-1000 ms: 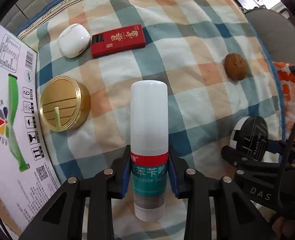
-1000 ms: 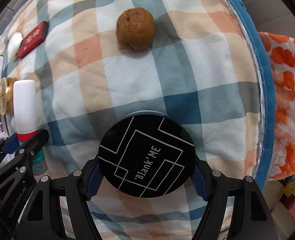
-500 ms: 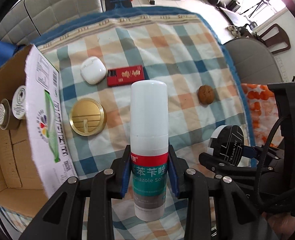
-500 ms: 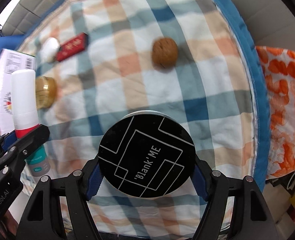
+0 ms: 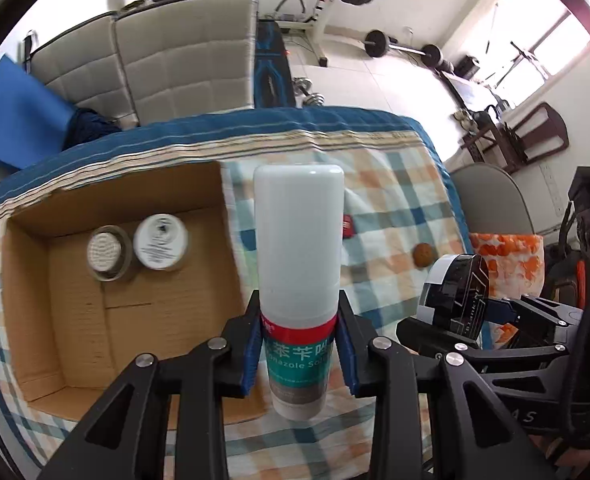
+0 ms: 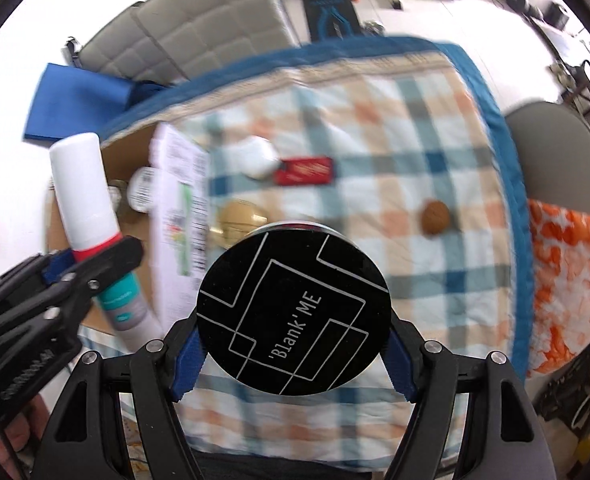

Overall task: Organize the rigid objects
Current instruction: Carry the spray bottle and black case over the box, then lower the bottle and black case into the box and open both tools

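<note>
Currently: left gripper (image 5: 299, 344) fingers pinch spray bottle (image 5: 298, 276) at label band, aloft beside cardboard box (image 5: 35, 320); light, smooth plastic, slip-prone. Right gripper (image 6: 293, 350) fingers clamp round black tin (image 6: 293, 312) at rim; rigid, likely heavier.

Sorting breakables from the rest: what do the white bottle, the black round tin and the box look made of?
White bottle: looks like matte translucent plastic, with a glossy printed label. Black round tin: smooth black lid with thin printed lines and a silvery rim, probably metal or hard plastic. Box: corrugated cardboard, brown and fluted inside, printed white outside.
</note>
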The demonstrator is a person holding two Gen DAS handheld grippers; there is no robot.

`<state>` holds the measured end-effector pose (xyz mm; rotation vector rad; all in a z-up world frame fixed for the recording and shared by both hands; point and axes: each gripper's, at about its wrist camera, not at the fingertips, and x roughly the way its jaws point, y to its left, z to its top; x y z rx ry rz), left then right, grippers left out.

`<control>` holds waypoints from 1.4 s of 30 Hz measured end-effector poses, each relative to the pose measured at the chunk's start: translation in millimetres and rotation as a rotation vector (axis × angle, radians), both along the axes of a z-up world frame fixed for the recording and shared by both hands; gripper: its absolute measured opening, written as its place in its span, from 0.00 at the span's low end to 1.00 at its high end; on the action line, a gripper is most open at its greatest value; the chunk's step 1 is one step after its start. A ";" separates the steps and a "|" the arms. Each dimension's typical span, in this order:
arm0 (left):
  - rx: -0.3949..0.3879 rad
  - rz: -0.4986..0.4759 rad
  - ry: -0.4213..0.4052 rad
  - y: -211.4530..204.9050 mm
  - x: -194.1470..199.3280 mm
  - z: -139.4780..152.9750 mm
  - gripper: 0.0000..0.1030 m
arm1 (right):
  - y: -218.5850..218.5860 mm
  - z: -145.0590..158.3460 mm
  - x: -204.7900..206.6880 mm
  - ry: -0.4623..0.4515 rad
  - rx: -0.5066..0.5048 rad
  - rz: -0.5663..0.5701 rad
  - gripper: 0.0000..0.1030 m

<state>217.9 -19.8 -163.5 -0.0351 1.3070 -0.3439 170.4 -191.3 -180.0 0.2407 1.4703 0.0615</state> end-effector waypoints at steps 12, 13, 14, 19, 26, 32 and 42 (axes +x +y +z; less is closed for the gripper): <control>0.060 0.148 0.022 167.7 16.7 -30.8 0.29 | 181.0 -31.5 43.6 0.023 0.063 0.100 0.74; 0.062 0.154 0.028 176.0 18.3 -35.3 0.29 | 192.0 -37.5 46.6 0.033 0.061 0.102 0.74; 0.064 0.164 0.039 186.4 21.1 -42.6 0.29 | 205.0 -45.9 50.3 0.043 0.051 0.104 0.74; 0.082 0.190 0.099 218.5 33.9 -78.1 0.29 | 242.3 -92.6 64.3 0.101 0.017 0.104 0.74; 0.119 0.170 0.194 232.1 62.4 -140.8 0.29 | 263.1 -151.5 81.4 0.174 -0.067 0.091 0.75; 0.116 0.154 0.221 231.0 83.9 -163.9 0.29 | 274.9 -177.3 91.9 0.197 -0.127 0.089 0.75; 0.119 0.187 0.289 237.6 95.0 -183.7 0.49 | 277.4 -203.8 106.8 0.217 -0.140 0.042 0.77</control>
